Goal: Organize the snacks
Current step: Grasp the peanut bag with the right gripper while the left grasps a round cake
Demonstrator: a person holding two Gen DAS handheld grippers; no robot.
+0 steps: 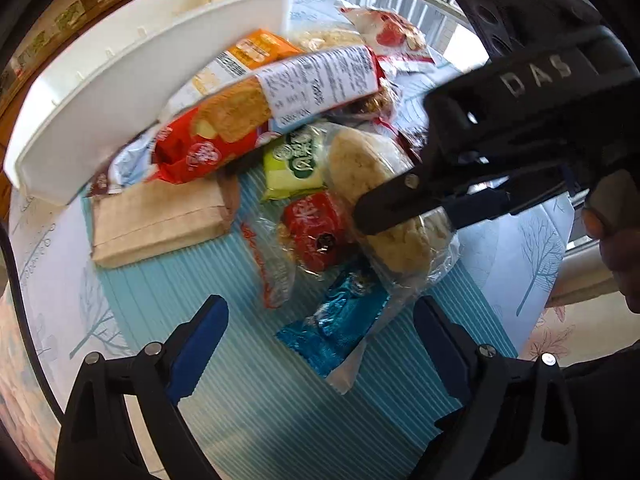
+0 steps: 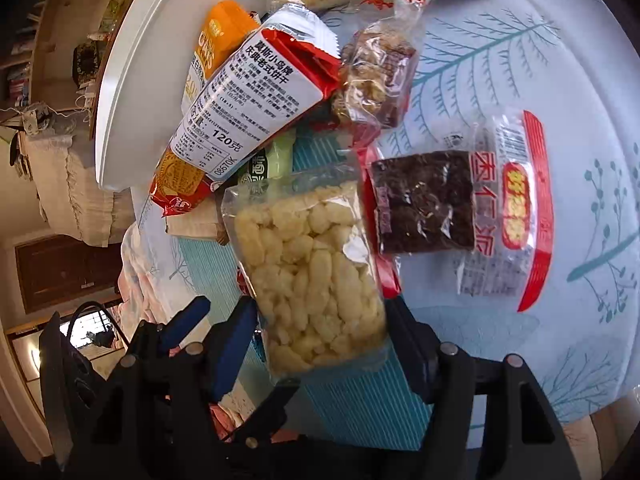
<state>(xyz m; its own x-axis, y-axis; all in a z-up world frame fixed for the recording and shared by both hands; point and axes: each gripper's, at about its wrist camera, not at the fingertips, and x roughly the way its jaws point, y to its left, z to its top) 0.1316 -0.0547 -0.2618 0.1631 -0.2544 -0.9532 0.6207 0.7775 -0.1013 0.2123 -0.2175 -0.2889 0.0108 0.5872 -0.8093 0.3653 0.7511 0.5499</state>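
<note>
My right gripper (image 2: 320,320) is shut on a clear bag of pale puffed rice cake (image 2: 312,276), held above the blue ribbed mat; it also shows in the left wrist view (image 1: 384,200) under the right gripper's black finger (image 1: 392,200). My left gripper (image 1: 320,344) is open and empty over the mat, just short of a blue foil snack (image 1: 340,328). A white bin (image 1: 132,80) lies at the back left. A red biscuit pack with a white label (image 1: 272,108) leans on the bin.
Loose snacks crowd the blue mat (image 1: 240,400): a brown paper packet (image 1: 160,220), a green pack (image 1: 296,160), a red wrapped snack (image 1: 316,224), an orange pack (image 2: 216,48), a dark date cake pack (image 2: 424,204), a walnut bar (image 2: 376,80). A tree-print cloth (image 2: 540,100) covers the table.
</note>
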